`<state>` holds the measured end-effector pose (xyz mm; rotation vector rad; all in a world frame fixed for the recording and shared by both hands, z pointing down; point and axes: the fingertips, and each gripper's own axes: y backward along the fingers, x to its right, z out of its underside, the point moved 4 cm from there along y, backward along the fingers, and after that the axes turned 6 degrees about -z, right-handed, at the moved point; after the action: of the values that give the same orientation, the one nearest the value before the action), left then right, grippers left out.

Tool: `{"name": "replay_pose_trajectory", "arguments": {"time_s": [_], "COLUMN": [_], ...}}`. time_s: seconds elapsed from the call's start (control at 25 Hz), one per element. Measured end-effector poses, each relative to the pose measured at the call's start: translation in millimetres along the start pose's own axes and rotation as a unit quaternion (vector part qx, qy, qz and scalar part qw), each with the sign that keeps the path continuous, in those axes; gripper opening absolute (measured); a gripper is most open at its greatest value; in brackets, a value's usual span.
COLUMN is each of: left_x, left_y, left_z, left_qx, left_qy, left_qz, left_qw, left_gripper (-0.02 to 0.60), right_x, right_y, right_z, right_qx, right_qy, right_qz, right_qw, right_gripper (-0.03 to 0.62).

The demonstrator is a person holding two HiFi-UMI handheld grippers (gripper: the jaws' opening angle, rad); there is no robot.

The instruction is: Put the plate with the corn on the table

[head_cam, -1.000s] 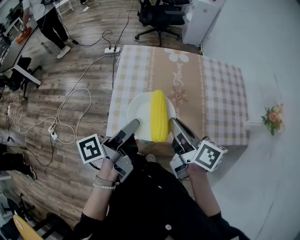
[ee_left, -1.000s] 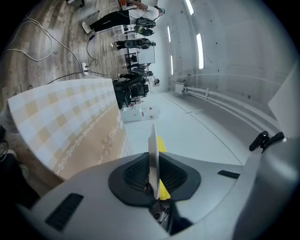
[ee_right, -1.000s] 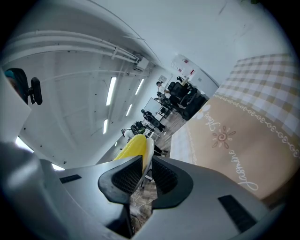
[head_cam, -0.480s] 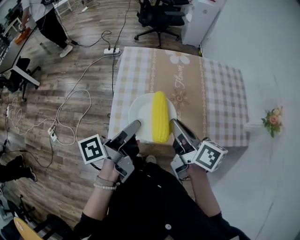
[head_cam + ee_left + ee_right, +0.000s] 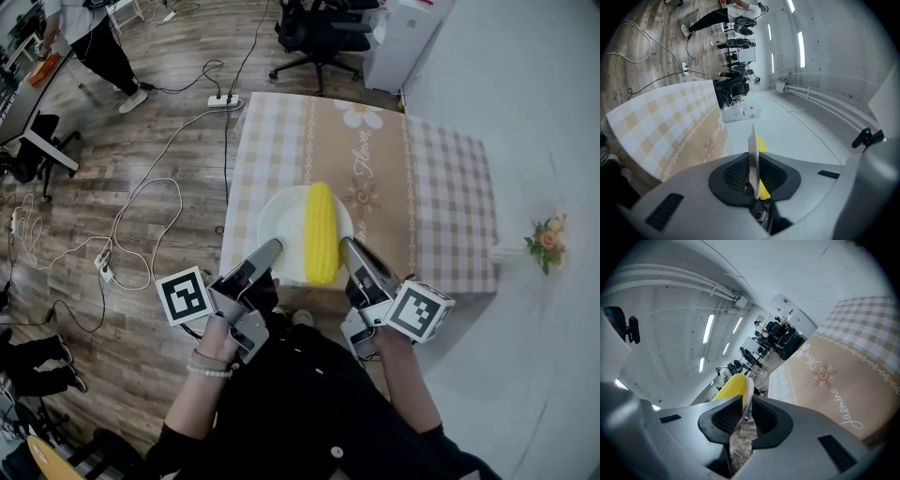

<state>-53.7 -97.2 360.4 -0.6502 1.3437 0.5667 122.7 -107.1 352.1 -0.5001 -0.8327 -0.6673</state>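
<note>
A white plate (image 5: 277, 223) carries a yellow corn cob (image 5: 319, 232) and is held over the near edge of the table (image 5: 441, 187). My left gripper (image 5: 269, 249) is shut on the plate's near-left rim, and my right gripper (image 5: 347, 247) is shut on its near-right rim. In the left gripper view the plate (image 5: 753, 154) shows edge-on between the jaws with the corn (image 5: 761, 143) behind it. In the right gripper view the plate's rim (image 5: 747, 394) sits between the jaws, with the corn (image 5: 731, 386) beside it.
The table wears a beige checked cloth with a flower print (image 5: 354, 112). A black office chair (image 5: 319, 33) stands beyond it. Cables and a power strip (image 5: 222, 99) lie on the wood floor at left. A small flower bunch (image 5: 546, 236) is at right. A person (image 5: 94, 37) stands far left.
The plate and both grippers have shifted very slightly away from me over the table's edge. Both grips are unchanged.
</note>
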Motion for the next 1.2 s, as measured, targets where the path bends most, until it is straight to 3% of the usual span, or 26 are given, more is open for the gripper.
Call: {"name": "replay_pose_trajectory", "arguments": {"time_s": [0.4, 1.2], "left_x": [-7.7, -26.8], "left_y": [4.6, -0.7], "left_z": [-5.7, -12.0], "left_qx": [-0.005, -0.021], "left_qy": [-0.002, -0.018], "left_qz": [-0.003, -0.028], "left_qw": [1.0000, 0.9992], "left_gripper": [0.051, 0.045], "right_x": [-2.5, 12.5], "right_y": [-7.8, -11.5], "right_z": [8.4, 19.4], "right_qx": [0.003, 0.002], "right_qy": [-0.001, 0.002], "right_qz": [-0.003, 0.043], "right_qw": [1.000, 0.999], "right_gripper": [0.091, 0.089]}}
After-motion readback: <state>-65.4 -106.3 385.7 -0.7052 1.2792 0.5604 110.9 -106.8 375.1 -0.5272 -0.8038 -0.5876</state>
